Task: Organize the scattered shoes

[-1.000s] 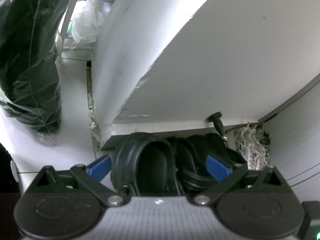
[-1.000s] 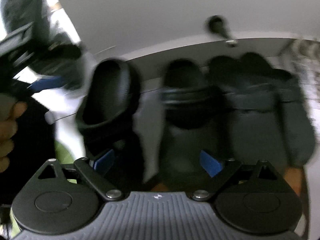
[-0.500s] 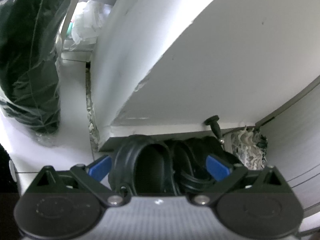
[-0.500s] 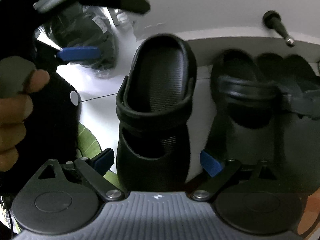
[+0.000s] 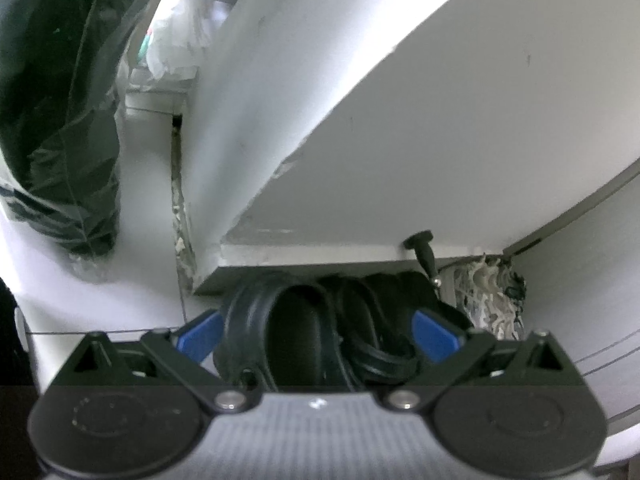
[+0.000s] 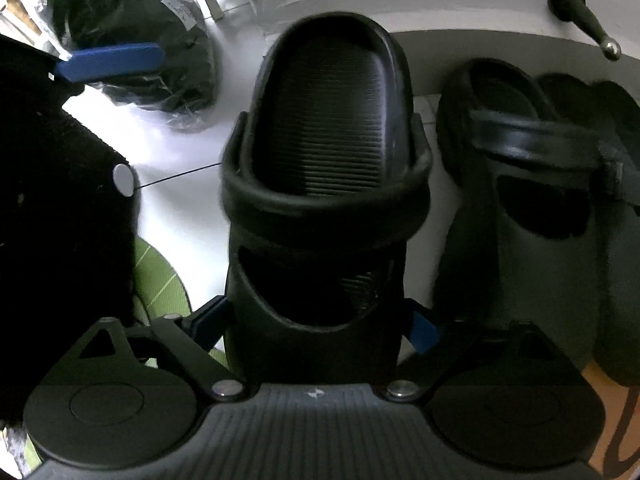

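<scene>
A black clog (image 6: 328, 160) lies on the pale floor, heel toward the white cabinet. My right gripper (image 6: 316, 324) hangs over its toe, jaws closing, with the clog between the blue pads (image 6: 208, 320). The pads sit close beside its sides, and I cannot tell if they touch. Its matching clog (image 6: 520, 200) lies just to the right, with grey slippers (image 6: 616, 240) beyond. In the left wrist view the same clog (image 5: 296, 340) and its partner (image 5: 372, 332) lie beyond my left gripper (image 5: 318, 334), which is open and holds nothing. One of the left gripper's blue fingers (image 6: 112, 60) shows at the upper left.
A white cabinet (image 5: 360, 120) overhangs the shoes' heels, with a black doorstop (image 5: 424, 252) under its edge. A dark plastic-wrapped bundle (image 5: 52, 120) stands to the left and frayed cloth (image 5: 492, 300) to the right. A green mat (image 6: 160, 280) lies by the clog.
My right gripper has swung left along the row of shoes and sunk over the left clog, which now fills the space between its jaws. The left gripper has stayed put.
</scene>
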The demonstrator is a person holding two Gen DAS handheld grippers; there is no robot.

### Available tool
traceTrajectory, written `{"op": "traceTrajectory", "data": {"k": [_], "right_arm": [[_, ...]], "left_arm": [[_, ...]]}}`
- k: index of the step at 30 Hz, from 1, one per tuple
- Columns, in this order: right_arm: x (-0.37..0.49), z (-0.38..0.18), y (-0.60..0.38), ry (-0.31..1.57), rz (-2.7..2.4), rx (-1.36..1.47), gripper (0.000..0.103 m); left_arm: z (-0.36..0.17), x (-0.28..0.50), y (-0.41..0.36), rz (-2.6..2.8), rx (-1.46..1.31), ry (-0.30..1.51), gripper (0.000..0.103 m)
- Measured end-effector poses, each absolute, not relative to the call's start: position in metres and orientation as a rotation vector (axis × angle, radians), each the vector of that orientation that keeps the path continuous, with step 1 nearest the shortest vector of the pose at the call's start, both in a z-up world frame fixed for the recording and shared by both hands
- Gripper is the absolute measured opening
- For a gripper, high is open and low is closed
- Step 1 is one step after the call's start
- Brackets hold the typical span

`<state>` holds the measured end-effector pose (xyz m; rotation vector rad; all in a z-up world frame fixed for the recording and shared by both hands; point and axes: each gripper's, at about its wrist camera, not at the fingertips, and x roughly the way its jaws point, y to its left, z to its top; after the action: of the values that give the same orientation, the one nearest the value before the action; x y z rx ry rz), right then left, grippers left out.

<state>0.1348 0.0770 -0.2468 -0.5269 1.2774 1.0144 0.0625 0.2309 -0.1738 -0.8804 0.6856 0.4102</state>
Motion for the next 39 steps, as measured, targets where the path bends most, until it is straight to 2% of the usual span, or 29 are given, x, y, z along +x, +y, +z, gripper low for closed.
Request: {"op": "traceTrajectory", "data": {"k": [1,6,16,21,24,33,39], "right_arm": [[0.134,-0.244,0.077,1.269,0.986,-0.589,0.091],[0.145,-0.244,0.071,1.297,0.966,-0.538,0.091],[0.147,-0.250,0.084,1.232,0.987,-0.566,0.091],[0.156,-0.242,0.072,1.285,0.949,-0.472,0.091],[0.158,-0.226,0.058,1.326,0.960,-0.416,0.091],[0.172,-0.162,0.009,1.282,0.822,-0.484,0.091],[0.188,-0.094,-0.026,1.261,0.663,-0.468,0.092]], "left_arm": [[-0.174,0.063,0.230,0.408,-0.880,0.687,0.102],[-0.174,0.062,0.229,0.409,-0.875,0.692,0.102],[-0.177,0.063,0.229,0.412,-0.879,0.704,0.102],[-0.176,0.064,0.227,0.398,-0.871,0.696,0.102],[-0.175,0.066,0.224,0.380,-0.871,0.700,0.102],[-0.162,0.073,0.203,0.293,-0.837,0.699,0.102],[-0.156,0.078,0.192,0.274,-0.844,0.757,0.102]]}}
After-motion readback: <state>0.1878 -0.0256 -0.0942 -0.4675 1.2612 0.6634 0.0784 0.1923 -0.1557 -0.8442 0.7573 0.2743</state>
